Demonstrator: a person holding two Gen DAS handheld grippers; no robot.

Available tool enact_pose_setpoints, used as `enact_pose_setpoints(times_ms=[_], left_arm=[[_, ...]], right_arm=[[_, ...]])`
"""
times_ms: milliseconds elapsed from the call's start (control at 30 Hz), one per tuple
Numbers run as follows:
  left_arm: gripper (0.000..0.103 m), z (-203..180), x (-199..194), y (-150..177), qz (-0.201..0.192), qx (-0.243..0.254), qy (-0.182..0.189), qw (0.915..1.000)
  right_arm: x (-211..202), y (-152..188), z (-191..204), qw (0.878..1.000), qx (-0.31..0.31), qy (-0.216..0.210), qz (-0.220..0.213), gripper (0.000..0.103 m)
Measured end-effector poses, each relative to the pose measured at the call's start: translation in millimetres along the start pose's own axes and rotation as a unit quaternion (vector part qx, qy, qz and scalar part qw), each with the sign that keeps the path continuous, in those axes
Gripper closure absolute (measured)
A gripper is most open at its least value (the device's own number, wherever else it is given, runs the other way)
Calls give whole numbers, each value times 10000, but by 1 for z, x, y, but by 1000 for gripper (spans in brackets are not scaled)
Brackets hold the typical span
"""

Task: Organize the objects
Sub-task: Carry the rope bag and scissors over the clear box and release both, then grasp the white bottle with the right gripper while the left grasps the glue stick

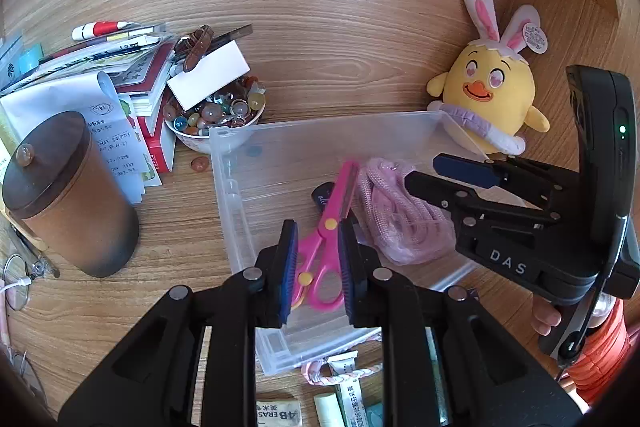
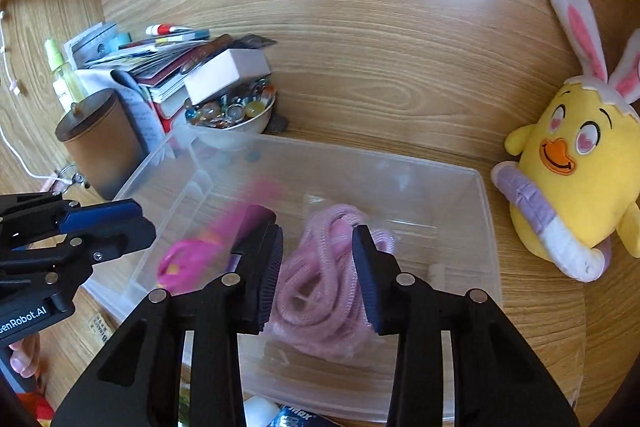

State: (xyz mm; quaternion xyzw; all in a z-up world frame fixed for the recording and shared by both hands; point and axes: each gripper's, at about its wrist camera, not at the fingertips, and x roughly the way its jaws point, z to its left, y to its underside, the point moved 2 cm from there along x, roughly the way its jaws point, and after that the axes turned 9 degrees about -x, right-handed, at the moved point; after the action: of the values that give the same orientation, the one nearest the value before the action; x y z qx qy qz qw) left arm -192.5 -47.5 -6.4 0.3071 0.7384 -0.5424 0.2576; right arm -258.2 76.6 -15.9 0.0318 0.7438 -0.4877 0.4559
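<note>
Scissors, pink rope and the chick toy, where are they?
scissors [image 1: 329,225], left wrist view, on the pivot.
pink rope [image 2: 320,291], right wrist view, middle of the coil.
chick toy [image 2: 576,187], right wrist view, yellow belly.

under the left claw's fingers sits a clear glossy plastic bin [image 1: 236,187] holding smooth pink plastic scissors [image 1: 326,227] and a woven pink cord [image 2: 320,283]. the desk [image 1: 320,59] beyond is smooth wood-grain, the chick toy [image 2: 576,179] right of the right claw matt plush.
</note>
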Motion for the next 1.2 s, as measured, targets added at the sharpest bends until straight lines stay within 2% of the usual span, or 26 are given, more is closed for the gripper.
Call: enact_pose_setpoints(times_ms=[67, 133, 267, 467, 500, 533, 633, 800, 967, 1200], left_arm=[[79, 0, -4, 1, -31, 7, 11, 10000], [69, -1, -9, 2, -89, 7, 11, 10000], [56, -1, -24, 5, -284, 13, -46, 9996], [33, -1, -51, 13, -619, 40, -196, 9979], [26, -1, -56, 15, -684, 53, -256, 9973], [20, -2, -62, 18, -764, 70, -321, 9965], [9, -3, -73, 26, -887, 106, -438, 9950], [5, -5, -84, 42, -912, 177, -639, 9936], [4, -7, -86, 61, -817, 216, -768, 9935], [4, 1, -76, 95, -361, 183, -928, 9949]], right_arm=[[-4, 2, 3, 9999, -82, 53, -27, 70], [-11, 4, 5, 9999, -146, 59, -55, 68], [-28, 11, 7, 9997, -127, -57, -186, 51], [-60, 24, 11, 9988, -160, -135, -435, 32], [-64, 26, 12, 9987, -165, -139, -466, 28], [-69, 28, 13, 9985, -162, -157, -503, 27], [-84, 38, 14, 9979, -118, -247, -584, 22], [-100, 55, 14, 9969, 20, -427, -653, 19], [-112, 77, 16, 9975, 86, -244, -661, 19], [-113, 115, 20, 9991, 130, -113, -376, 19]])
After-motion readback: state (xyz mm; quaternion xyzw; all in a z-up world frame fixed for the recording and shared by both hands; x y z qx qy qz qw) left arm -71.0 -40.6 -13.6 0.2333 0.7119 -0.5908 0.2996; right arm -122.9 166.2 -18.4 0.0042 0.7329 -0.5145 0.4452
